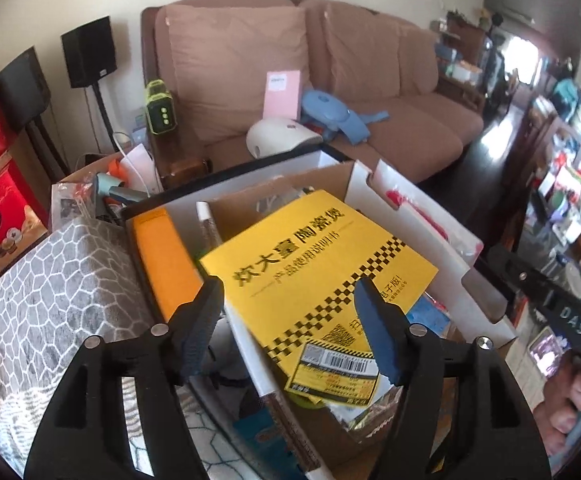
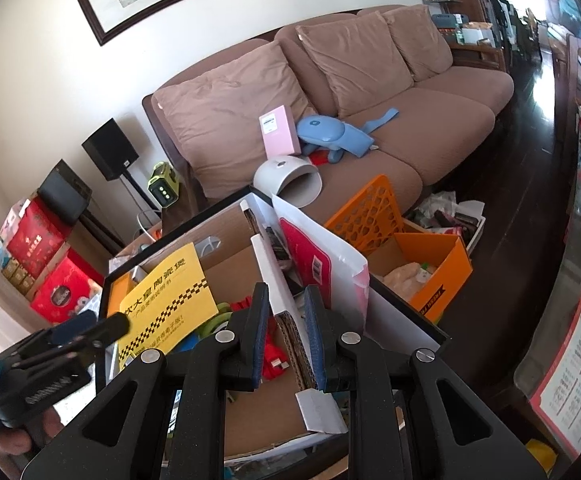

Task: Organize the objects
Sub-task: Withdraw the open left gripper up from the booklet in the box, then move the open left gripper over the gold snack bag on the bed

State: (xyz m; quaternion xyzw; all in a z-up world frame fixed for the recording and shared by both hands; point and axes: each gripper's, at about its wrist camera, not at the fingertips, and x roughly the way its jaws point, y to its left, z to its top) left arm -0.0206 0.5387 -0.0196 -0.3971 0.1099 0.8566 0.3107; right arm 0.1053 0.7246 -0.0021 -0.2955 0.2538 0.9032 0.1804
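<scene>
Box (image 2: 226,236) cluttered; brown sofa (image 2: 390,128) behind.

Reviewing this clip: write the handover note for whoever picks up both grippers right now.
Left gripper: open, hovering over the yellow manual, nothing held.
Right gripper: shut on the cardboard flap of the inner box, holding it upright.
The manual lies on top of the clutter inside the black-rimmed box.
Done: manual is in the box.
Left: sort the rest; orange crate and the orange carton beside it sit untouched.
</scene>
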